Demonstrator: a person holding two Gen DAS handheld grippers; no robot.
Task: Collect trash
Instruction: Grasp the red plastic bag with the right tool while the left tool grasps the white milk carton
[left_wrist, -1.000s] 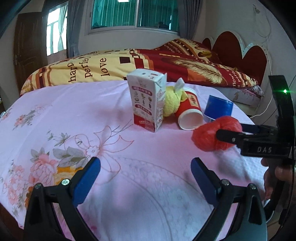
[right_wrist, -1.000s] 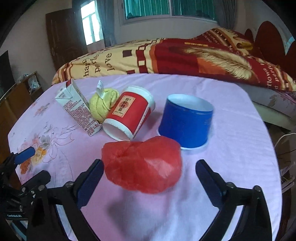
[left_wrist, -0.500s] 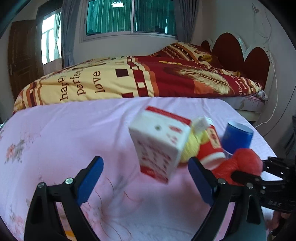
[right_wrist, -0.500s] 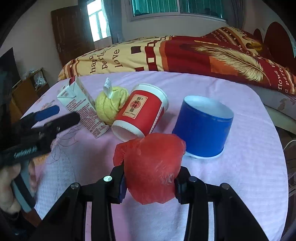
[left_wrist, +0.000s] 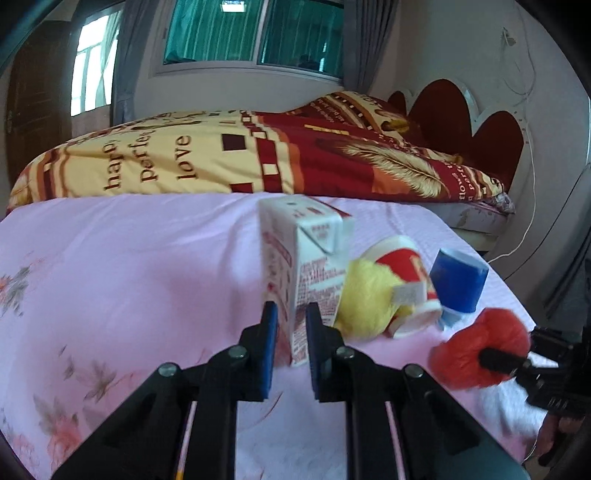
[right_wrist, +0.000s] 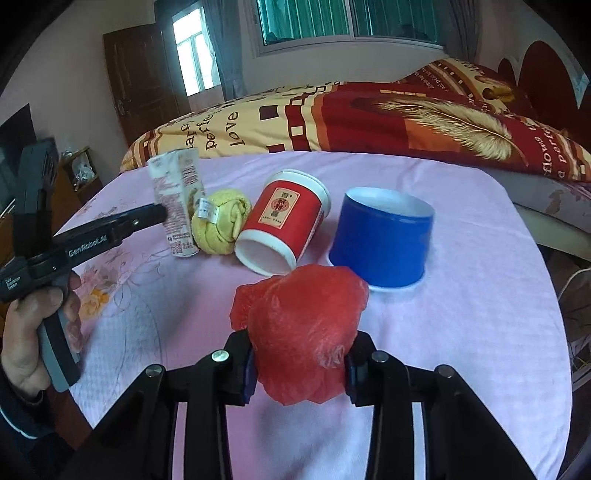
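1. Clamping both picks: our left tongs (left_wrist: 291, 332) grip the milk carton (left_wrist: 306, 266); our right tongs (right_wrist: 299, 363) squeeze the red plastic bag (right_wrist: 303, 328).
2. Left on the pink bench (right_wrist: 480, 295): red cup (right_wrist: 284, 218), yellow cloth (right_wrist: 221, 225), blue cup (right_wrist: 384, 240); nothing looks binned yet.
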